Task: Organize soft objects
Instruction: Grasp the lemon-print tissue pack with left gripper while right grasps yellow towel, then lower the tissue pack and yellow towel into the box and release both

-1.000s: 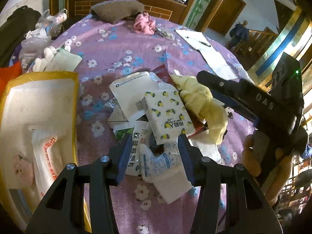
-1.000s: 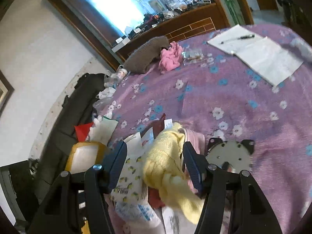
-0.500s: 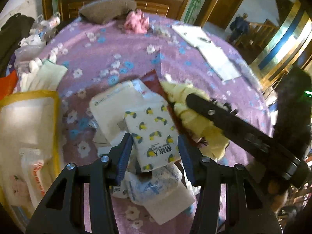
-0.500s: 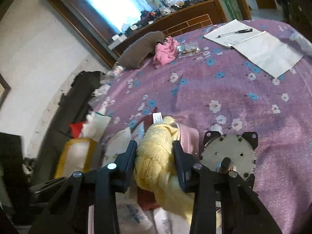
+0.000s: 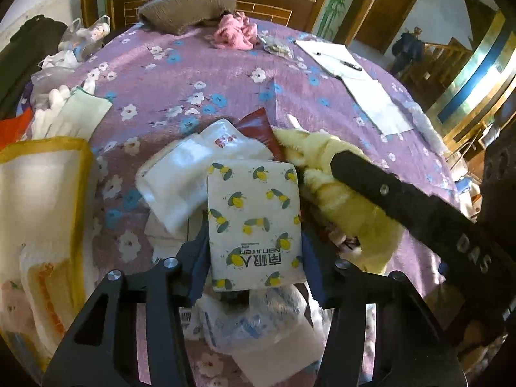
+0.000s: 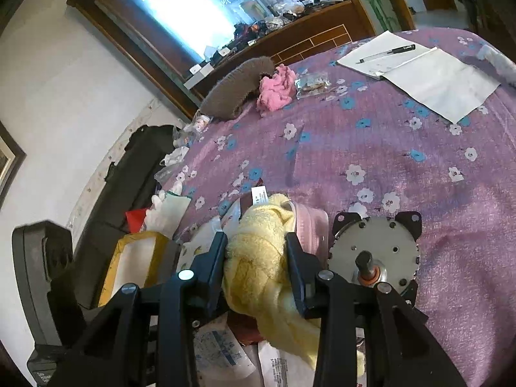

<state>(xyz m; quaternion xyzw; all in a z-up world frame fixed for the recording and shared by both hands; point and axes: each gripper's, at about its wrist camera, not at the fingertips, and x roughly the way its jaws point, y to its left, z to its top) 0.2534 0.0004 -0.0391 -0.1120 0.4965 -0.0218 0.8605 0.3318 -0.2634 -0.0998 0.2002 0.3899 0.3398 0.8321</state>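
Observation:
A white tissue pack with a lemon print lies on top of a heap of soft packets on the purple flowered tablecloth. My left gripper points down over it. Its jaws are opening, one finger on each side of the pack, and I see no squeeze. To the right a yellow towel lies bunched on the heap. My right gripper is shut on that towel, whose pile bulges between the pads. In the left wrist view one right finger crosses the yellow towel.
A yellow-rimmed container with white packets stands left of the heap. A round metal motor sits just right of the towel. At the far edge lie a pink cloth, a brown knit piece and papers with a pen.
My right gripper has closed from wide open onto the yellow towel. My left gripper has moved forward over the heap, from the blue-printed packet to the lemon-print tissue pack.

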